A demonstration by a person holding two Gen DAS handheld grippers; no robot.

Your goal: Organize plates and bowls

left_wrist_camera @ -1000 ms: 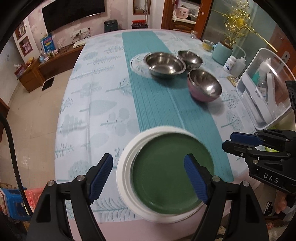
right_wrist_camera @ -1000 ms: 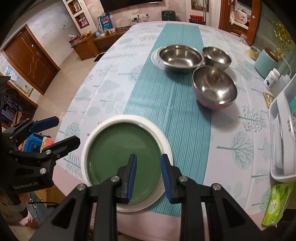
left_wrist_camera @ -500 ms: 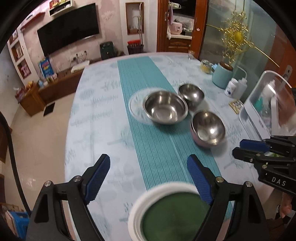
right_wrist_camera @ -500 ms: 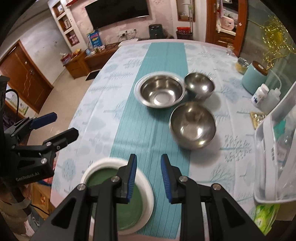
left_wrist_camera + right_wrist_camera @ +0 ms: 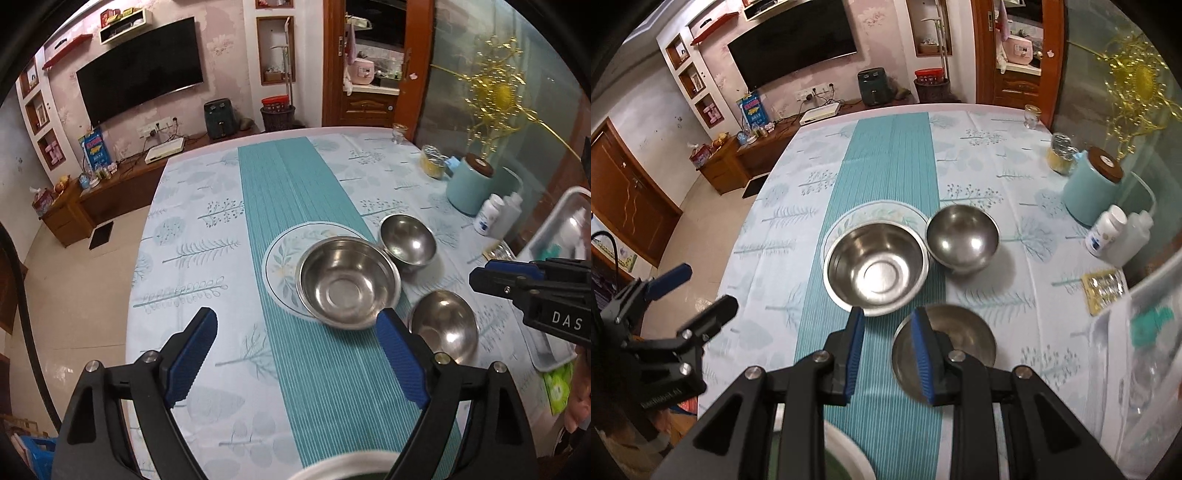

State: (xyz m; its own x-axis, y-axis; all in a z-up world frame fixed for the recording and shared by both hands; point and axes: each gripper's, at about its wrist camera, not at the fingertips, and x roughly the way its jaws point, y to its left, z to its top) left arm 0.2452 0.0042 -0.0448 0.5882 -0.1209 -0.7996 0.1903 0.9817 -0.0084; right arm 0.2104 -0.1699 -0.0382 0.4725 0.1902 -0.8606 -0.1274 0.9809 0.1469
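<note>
A wide steel bowl (image 5: 348, 282) sits on a floral plate (image 5: 282, 258) on the teal runner; both also show in the right wrist view, bowl (image 5: 876, 267) and plate (image 5: 875, 212). A small steel bowl (image 5: 407, 240) (image 5: 962, 238) stands to its right. A third steel bowl (image 5: 445, 326) (image 5: 956, 339) is nearer. A white-rimmed green plate (image 5: 345, 466) (image 5: 846, 454) lies at the near table edge, mostly hidden. My left gripper (image 5: 295, 336) is open and empty above the runner. My right gripper (image 5: 886, 321) has a narrow gap and holds nothing.
A teal canister (image 5: 1093, 192), white bottles (image 5: 1106, 230) and a jar (image 5: 1060, 155) stand at the right. A clear plastic bin (image 5: 1137, 354) sits at the right edge. A small tray (image 5: 1104, 286) lies beside it. Green tissue pack (image 5: 557, 384) is near the right edge.
Both grippers have risen and pulled back from the green plate, which has slid to the bottom of both views. The steel bowls now sit mid-frame. Jaw openings look unchanged.
</note>
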